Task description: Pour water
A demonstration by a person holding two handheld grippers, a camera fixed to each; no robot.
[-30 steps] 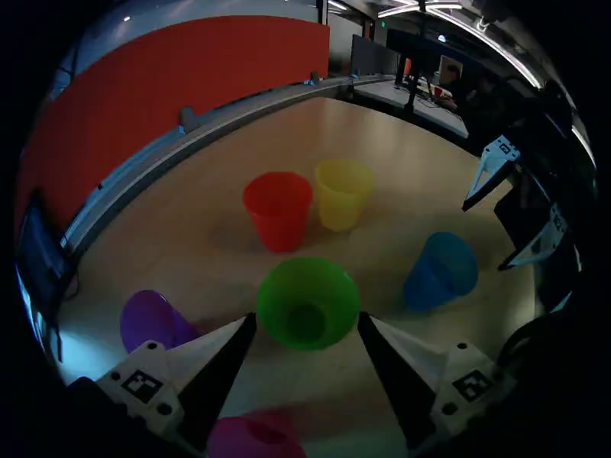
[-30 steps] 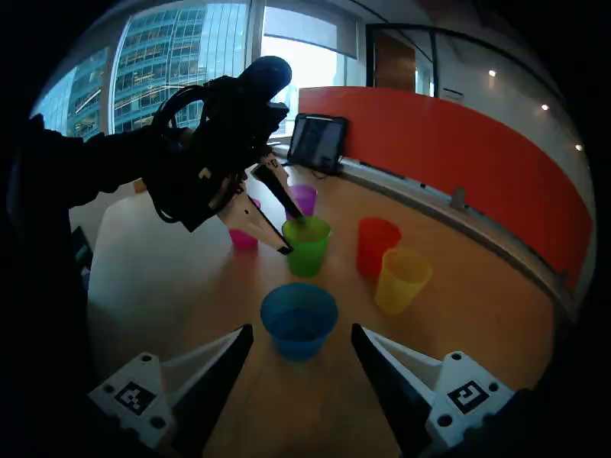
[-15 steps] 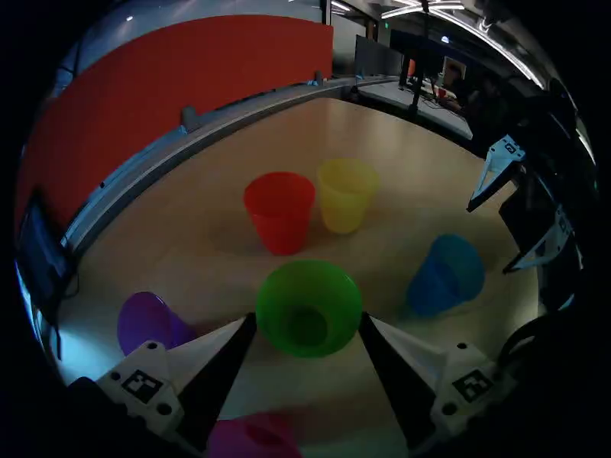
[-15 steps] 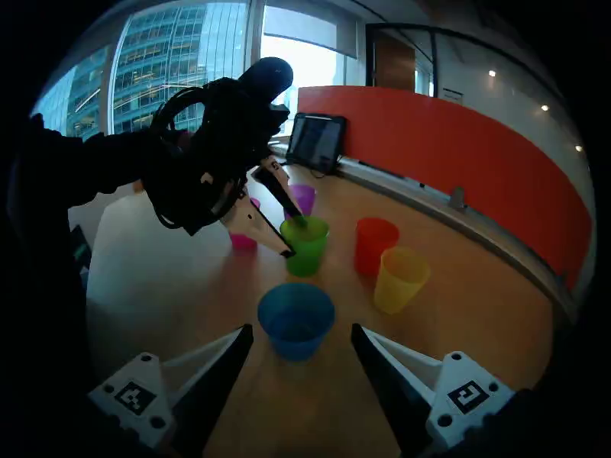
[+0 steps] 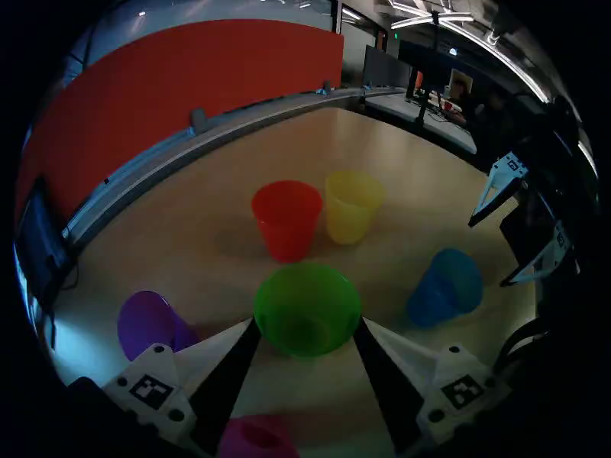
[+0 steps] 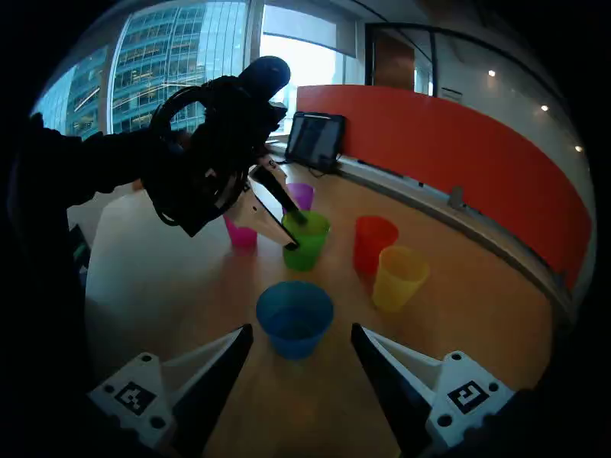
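Left gripper (image 5: pixel 306 324) spread wide, fingers flanking green cup (image 5: pixel 307 304), contact unclear, cup upright on wooden table (image 5: pixel 206 198), contents too dim to tell, red cup (image 5: pixel 287 217) and yellow cup (image 5: pixel 351 204) beyond it, right gripper (image 6: pixel 302 330) gaping wide, holding nothing, blue cup (image 6: pixel 294 314) upright just ahead of its fingertips.

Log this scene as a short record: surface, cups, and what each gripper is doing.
surface: wooden table
cups: green cup, red cup, yellow cup, blue cup, purple cup, pink cup, all upright
left gripper: open, fingers flanking the green cup; contact unclear
right gripper: open, blue cup ahead between its fingers, not touching
pouring: none under way
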